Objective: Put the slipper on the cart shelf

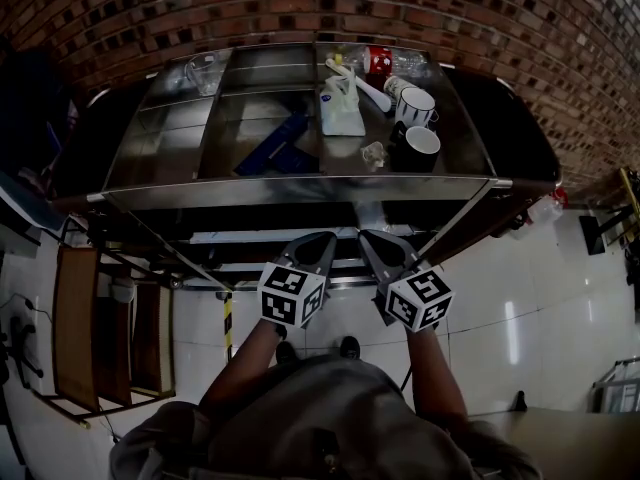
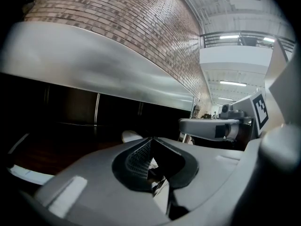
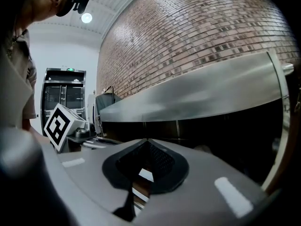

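Glossy white floor tiles (image 1: 520,308) lie beneath a person who holds the left claw (image 1: 322,238) and the right claw (image 1: 372,238) side by side just short of a steel cart (image 1: 300,192), each claw clenched on nothing with its tips together. On the cart's top shelf a blue slipper (image 1: 275,146) lies in the middle section, well apart from both claws, with a striped mug (image 1: 416,106) and a dark mug (image 1: 420,148) among clutter in the section to its right. Behind the cart rises a brick wall (image 1: 300,8).
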`<state>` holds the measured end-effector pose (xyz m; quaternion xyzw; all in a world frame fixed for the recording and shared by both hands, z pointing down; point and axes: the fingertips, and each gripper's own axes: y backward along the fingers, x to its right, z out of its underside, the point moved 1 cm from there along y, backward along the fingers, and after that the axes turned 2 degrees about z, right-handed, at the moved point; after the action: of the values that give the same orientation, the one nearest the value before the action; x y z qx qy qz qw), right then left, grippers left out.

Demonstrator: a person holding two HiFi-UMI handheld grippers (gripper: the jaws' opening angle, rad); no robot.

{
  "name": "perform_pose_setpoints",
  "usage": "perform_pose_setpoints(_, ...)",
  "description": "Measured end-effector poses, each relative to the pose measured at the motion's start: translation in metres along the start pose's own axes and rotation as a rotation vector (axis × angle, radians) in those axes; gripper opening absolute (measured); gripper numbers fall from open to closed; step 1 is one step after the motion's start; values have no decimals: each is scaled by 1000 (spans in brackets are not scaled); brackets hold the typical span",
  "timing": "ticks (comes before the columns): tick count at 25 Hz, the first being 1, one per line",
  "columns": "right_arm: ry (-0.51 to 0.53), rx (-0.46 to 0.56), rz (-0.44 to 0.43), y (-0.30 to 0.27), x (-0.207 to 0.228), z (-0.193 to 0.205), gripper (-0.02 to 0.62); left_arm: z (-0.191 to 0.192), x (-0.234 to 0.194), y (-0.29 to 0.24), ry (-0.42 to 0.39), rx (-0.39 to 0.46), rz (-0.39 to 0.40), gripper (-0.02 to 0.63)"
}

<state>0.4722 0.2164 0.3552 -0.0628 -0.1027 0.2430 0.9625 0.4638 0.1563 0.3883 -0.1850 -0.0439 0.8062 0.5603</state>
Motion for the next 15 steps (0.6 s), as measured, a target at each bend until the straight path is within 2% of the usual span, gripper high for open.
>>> perform_pose_setpoints(15, -2, -5, -19, -1, 2, 0, -2, 5, 1, -4, -12, -34, -11, 8)
